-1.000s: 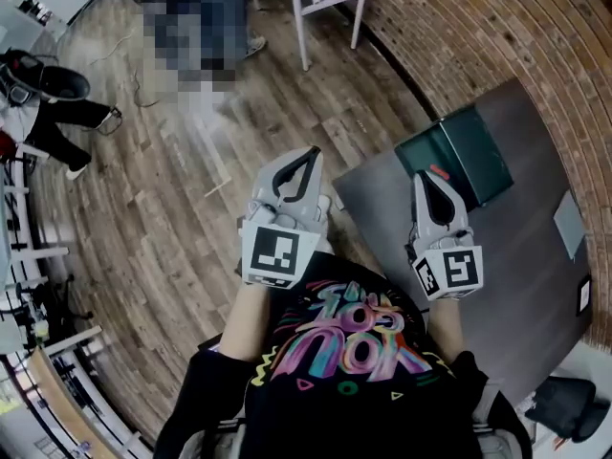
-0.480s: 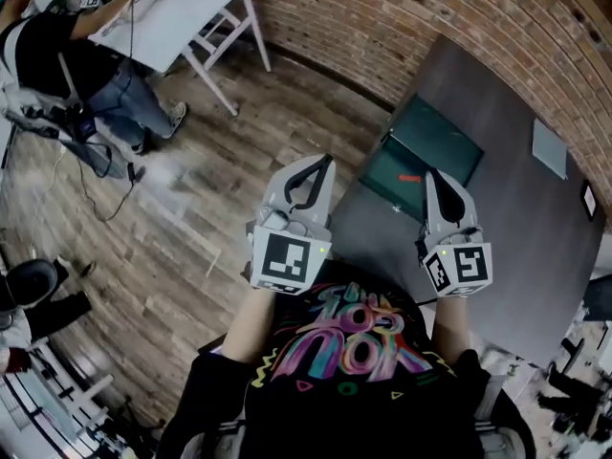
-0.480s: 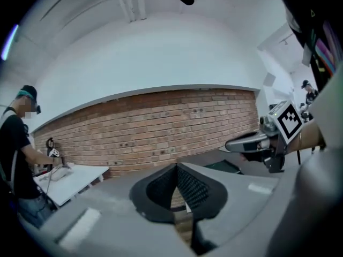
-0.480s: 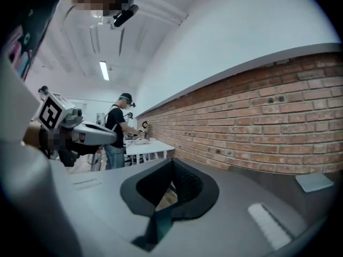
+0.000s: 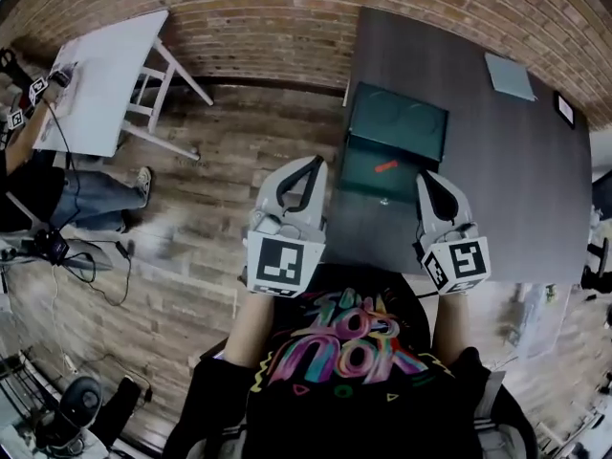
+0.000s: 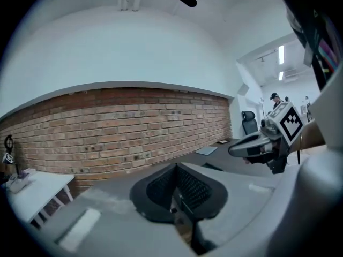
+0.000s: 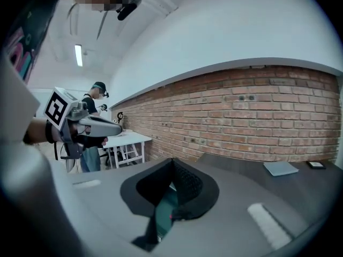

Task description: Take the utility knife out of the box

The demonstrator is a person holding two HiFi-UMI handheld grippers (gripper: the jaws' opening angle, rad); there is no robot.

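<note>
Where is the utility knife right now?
In the head view, the utility knife lies inside the open green box on the dark table, just ahead of the right gripper.

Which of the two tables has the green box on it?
The dark table at the right, up against the brick wall; the box lies open near its left edge. The white table stands off to the left.

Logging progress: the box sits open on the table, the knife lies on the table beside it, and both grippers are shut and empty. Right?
No. The knife lies inside the box, not beside it; the head view shows it. The rest holds: box open on the table, left gripper and right gripper shut and empty.
</note>
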